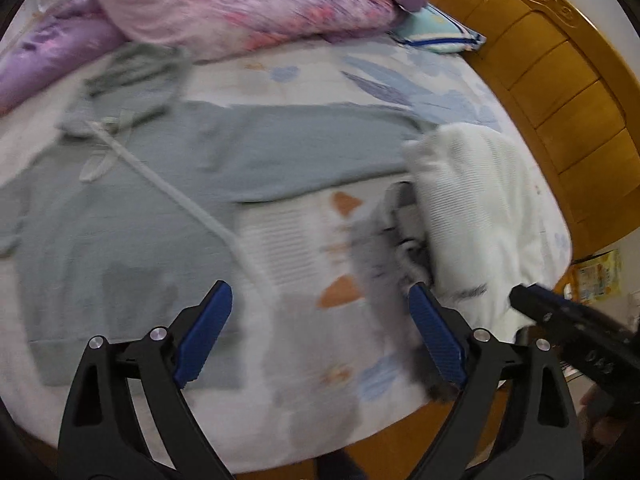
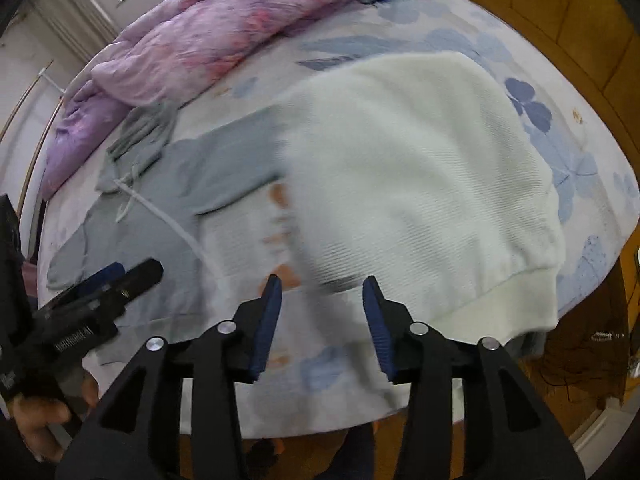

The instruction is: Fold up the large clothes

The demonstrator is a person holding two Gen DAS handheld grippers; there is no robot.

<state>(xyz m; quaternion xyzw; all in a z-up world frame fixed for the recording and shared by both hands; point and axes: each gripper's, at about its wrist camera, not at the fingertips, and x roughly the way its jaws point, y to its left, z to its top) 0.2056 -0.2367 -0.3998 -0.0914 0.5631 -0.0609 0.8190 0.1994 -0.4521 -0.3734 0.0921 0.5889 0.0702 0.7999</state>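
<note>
A grey-green hooded sweatshirt (image 1: 132, 208) lies spread flat on the bed, its sleeve stretched to the right and a white drawstring across it; it also shows in the right wrist view (image 2: 192, 184). A white knit garment (image 2: 420, 184) lies partly folded on the right, over the sleeve end, and shows in the left wrist view (image 1: 476, 208). My left gripper (image 1: 320, 300) is open and empty above the bed's front. My right gripper (image 2: 322, 284) is open and empty at the white garment's near edge. Both views are motion-blurred.
A purple-pink quilt (image 1: 240, 8) is piled at the far side. A light blue pillow (image 1: 440, 36) lies by the wooden headboard (image 1: 560, 92). The floral sheet (image 2: 560, 136) covers the bed. The bed's front edge is just below both grippers.
</note>
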